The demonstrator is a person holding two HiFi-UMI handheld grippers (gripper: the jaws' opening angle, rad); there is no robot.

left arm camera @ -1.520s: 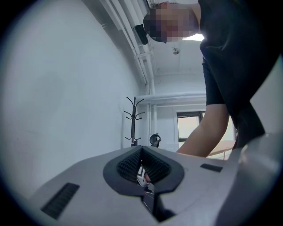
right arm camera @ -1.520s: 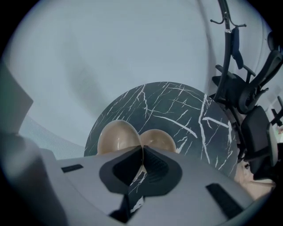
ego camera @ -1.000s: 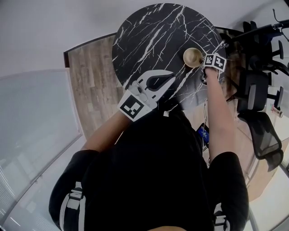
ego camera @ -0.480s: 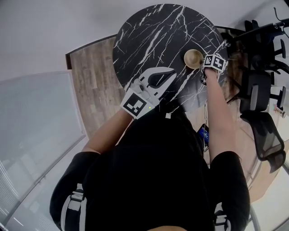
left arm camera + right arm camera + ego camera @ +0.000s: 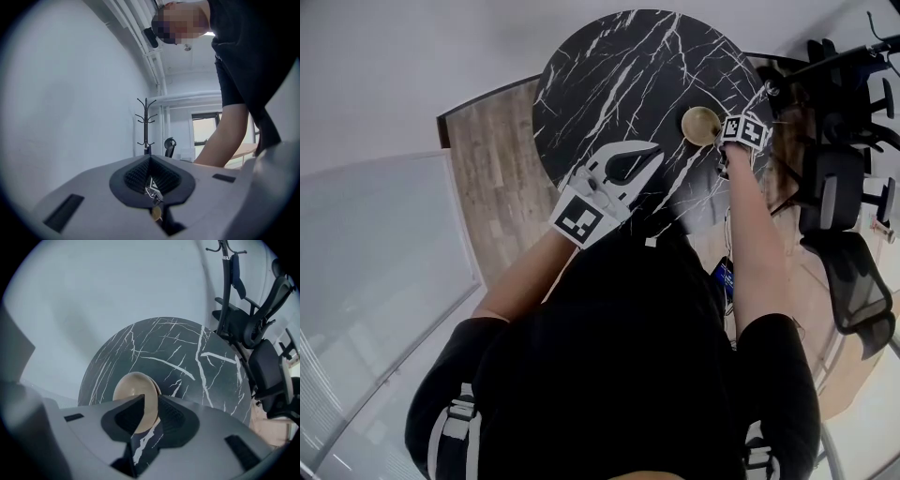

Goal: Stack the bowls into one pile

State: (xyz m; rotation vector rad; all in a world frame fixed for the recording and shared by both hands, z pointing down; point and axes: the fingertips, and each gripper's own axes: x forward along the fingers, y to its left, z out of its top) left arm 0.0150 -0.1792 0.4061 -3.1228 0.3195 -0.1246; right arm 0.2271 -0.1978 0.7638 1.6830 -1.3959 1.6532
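My right gripper (image 5: 150,401) has just been opening its jaws. The rim of the beige bowls (image 5: 133,391), apparently nested, stands loose between them on the marble table (image 5: 187,348). I'd back straight off the rim without nudging it. My left gripper (image 5: 659,150) is closed and empty, well away.

Marble table (image 5: 609,75) is open left of the bowls (image 5: 700,122); office chairs (image 5: 839,187) seemingly crowd its right edge.

Glossy black marble-look table (image 5: 609,84), smooth beige bowls (image 5: 700,123)
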